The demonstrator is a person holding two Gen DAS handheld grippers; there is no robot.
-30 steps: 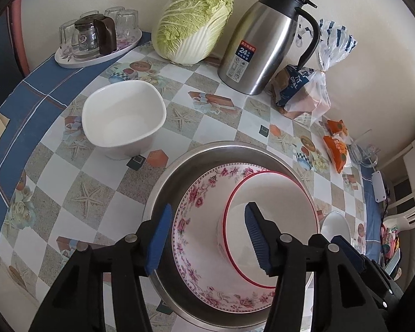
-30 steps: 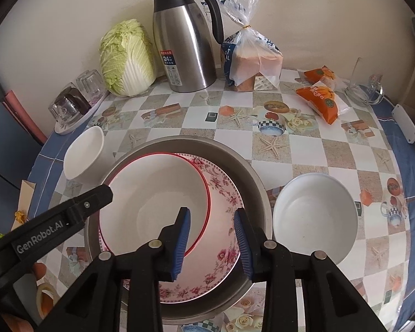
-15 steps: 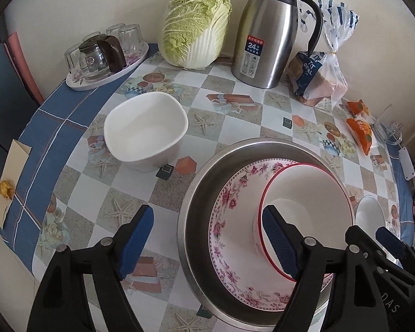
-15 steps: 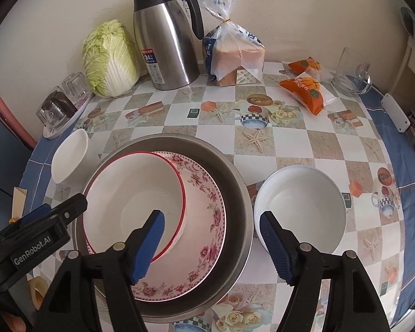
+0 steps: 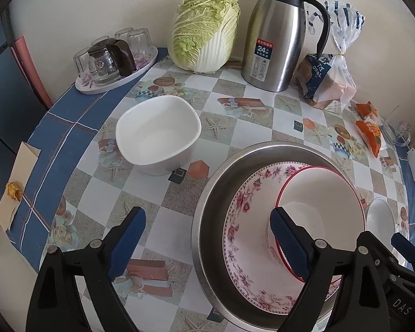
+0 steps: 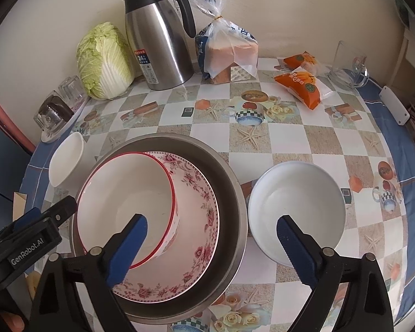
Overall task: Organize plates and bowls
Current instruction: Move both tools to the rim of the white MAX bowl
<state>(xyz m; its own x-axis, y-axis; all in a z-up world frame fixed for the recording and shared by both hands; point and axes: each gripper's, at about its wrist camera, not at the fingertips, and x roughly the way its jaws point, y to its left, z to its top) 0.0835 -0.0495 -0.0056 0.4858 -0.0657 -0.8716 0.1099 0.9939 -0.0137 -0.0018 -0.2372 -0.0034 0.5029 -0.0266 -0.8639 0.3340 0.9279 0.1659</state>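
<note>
Both jaws now spread wide, released from red-rimmed bowl [image 6: 124, 202] nested in floral plate [image 6: 199, 221]; next: square white bowl [image 5: 157, 134].

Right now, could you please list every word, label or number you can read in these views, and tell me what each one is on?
"24": red-and-blue label on the steel thermos jug; the smaller print around it is too blurred to read.
"GenRobot.AI": body of the left tongs, seen from the right wrist view.
"DAS": body of the right tongs, cut off at the frame edge.
Bread bag: partial letters, not reliably readable.
Orange snack packets: print too small.
</note>
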